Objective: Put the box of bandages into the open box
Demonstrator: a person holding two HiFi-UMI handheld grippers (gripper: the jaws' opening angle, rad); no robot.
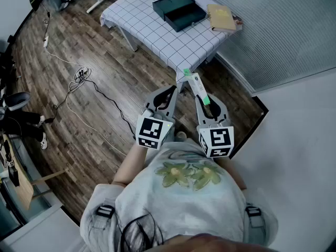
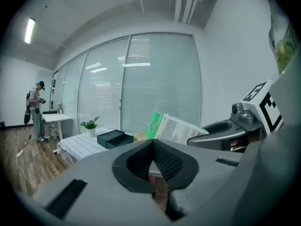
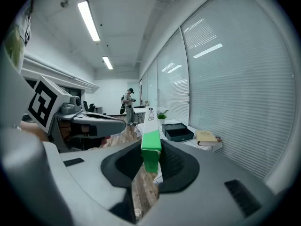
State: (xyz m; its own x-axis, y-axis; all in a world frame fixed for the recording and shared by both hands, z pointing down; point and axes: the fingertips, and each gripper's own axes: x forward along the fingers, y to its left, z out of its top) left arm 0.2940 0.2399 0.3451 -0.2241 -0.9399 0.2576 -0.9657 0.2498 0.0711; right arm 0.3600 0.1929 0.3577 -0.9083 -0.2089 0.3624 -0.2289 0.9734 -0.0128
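The box of bandages (image 1: 195, 84), white with a green end, sticks out forward from my right gripper (image 1: 206, 103), which is shut on it. In the right gripper view its green end (image 3: 151, 142) sits between the pads. My left gripper (image 1: 169, 94) hangs beside it with the jaws shut and nothing in them; from its view the bandage box (image 2: 174, 128) shows to the right. The open dark green box (image 1: 178, 9) lies on a table with a checked cloth (image 1: 152, 33), well ahead of both grippers, its lid beside it.
A tan book (image 1: 223, 17) lies on the table's right corner and a small plant (image 2: 90, 125) stands at its far end. Cables (image 1: 79, 77) trail over the wooden floor at left. A glass wall with blinds (image 1: 273, 30) runs on the right. A person (image 2: 36, 109) stands far off.
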